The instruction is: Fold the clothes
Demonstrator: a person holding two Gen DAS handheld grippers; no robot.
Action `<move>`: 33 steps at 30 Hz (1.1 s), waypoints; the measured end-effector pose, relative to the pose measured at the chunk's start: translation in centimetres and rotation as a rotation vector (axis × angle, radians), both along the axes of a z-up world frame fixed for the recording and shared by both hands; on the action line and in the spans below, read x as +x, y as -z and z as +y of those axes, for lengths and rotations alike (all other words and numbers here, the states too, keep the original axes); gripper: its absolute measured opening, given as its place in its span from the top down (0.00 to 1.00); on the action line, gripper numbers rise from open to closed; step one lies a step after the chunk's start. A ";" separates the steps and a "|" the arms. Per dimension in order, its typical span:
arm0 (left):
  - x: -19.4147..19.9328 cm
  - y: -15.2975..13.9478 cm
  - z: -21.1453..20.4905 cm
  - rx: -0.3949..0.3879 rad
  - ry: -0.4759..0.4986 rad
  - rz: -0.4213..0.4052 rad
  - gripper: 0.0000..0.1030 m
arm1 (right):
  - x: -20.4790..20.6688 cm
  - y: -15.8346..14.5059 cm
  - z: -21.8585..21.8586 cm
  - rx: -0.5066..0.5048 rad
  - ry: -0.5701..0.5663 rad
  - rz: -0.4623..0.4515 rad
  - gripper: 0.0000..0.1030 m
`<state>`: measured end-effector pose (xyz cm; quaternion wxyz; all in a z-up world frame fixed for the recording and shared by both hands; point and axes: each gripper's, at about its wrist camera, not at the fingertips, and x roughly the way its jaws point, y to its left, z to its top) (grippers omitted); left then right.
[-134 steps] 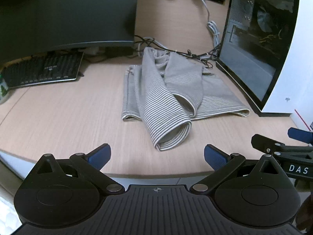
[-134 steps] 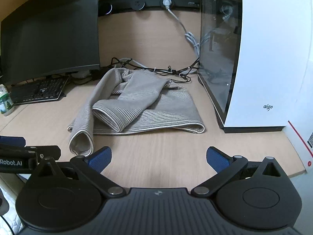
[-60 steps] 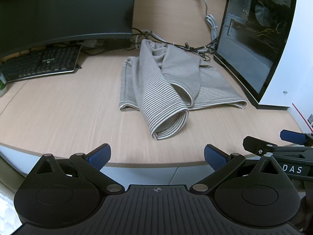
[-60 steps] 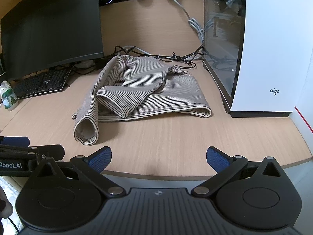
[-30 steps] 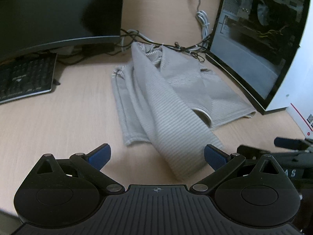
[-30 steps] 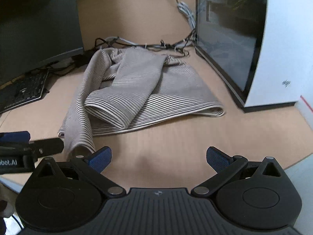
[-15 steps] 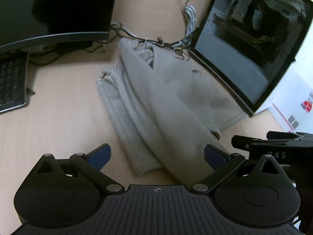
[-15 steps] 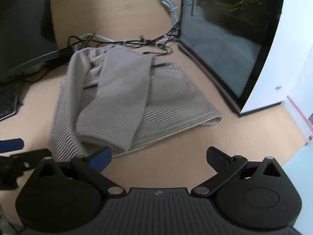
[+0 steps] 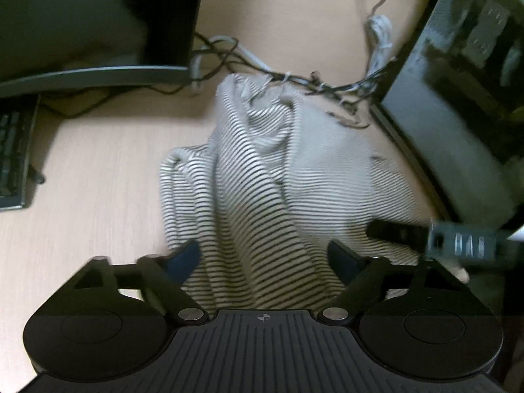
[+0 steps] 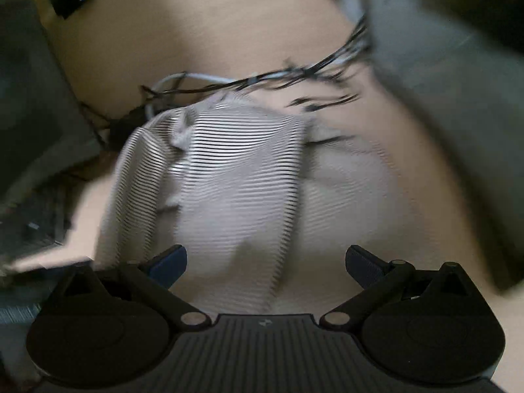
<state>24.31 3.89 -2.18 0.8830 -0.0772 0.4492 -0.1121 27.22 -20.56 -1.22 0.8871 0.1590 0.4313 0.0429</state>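
Striped grey cloth (image 9: 262, 177) fills mid-frame between my left gripper (image 9: 263, 258), whose jaws have just been narrowing without pinching it, and my right gripper (image 10: 266, 263) gapes wide.

Both wrist cams sit close, looking steeply down the desk (image 9: 98, 177); both catch the striped top (image 9: 262, 177) and cables (image 10: 235, 82); right one's pretty blurry, probably nearer.

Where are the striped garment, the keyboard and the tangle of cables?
striped garment (image 9: 262, 196): left wrist view, middle fold.
keyboard (image 9: 11, 157): left wrist view, its keys.
cables (image 9: 229, 55): left wrist view, tangle behind the garment.
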 end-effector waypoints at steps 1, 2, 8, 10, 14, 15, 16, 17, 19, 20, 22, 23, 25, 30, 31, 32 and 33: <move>0.1 0.2 -0.2 0.016 -0.011 0.012 0.27 | 1.3 0.6 -0.4 0.053 -0.025 0.015 0.00; 0.2 0.5 -0.3 0.032 -0.023 0.024 0.27 | 2.2 1.3 -0.6 0.096 -0.034 0.047 0.00; 0.0 1.2 0.0 0.119 -0.037 0.043 0.82 | 2.6 2.4 -0.9 0.148 -0.103 0.005 0.00; 0.1 0.7 1.7 0.130 -0.068 0.034 0.87 | 2.4 2.6 -0.8 0.144 -0.133 0.005 0.00; 0.5 -1.3 7.3 0.212 -0.149 -0.018 0.89 | 1.2 2.6 -0.6 0.163 -0.231 0.039 0.00; 0.7 -1.9 9.0 0.239 -0.172 -0.032 0.89 | 0.4 2.7 -0.4 0.171 -0.247 0.044 0.00; 0.9 -2.5 10.7 0.269 -0.193 -0.045 0.89 | -0.3 2.7 -0.2 0.177 -0.263 0.049 0.00; 1.1 -2.9 12.3 0.301 -0.211 -0.058 0.89 | -1.2 2.8 0.3 0.160 -0.277 0.047 0.00; 1.6 -3.7 15.4 0.359 -0.244 -0.081 0.93 | -2.8 2.9 1.7 0.095 -0.290 0.027 0.00; 2.0 -4.0 16.6 0.376 -0.256 -0.090 0.93 | -3.6 2.9 2.4 0.061 -0.296 0.017 0.00; 2.5 -4.3 18.8 0.402 -0.282 -0.109 0.92 | -4.2 3.1 3.4 0.020 -0.281 0.015 0.00; 2.6 -4.3 19.7 0.409 -0.291 -0.118 0.92 | -4.3 3.1 3.8 0.012 -0.274 0.023 0.00; 3.0 -4.2 20.9 0.409 -0.318 -0.136 0.85 | -4.4 3.1 4.5 0.005 -0.261 0.044 0.00; 2.0 -5.2 22.4 0.311 -0.357 -0.144 0.66 | -3.8 3.0 6.2 -0.080 -0.274 0.105 0.00; 1.2 -5.7 22.2 0.257 -0.340 -0.156 0.54 | -3.6 2.9 6.4 -0.092 -0.281 0.118 0.00; 0.5 -6.3 22.0 0.202 -0.322 -0.167 0.47 | -3.6 2.4 6.3 -0.105 -0.264 0.100 0.00; -0.3 -6.8 21.5 0.143 -0.297 -0.182 0.35 | -3.7 1.5 6.4 -0.144 -0.253 0.050 0.03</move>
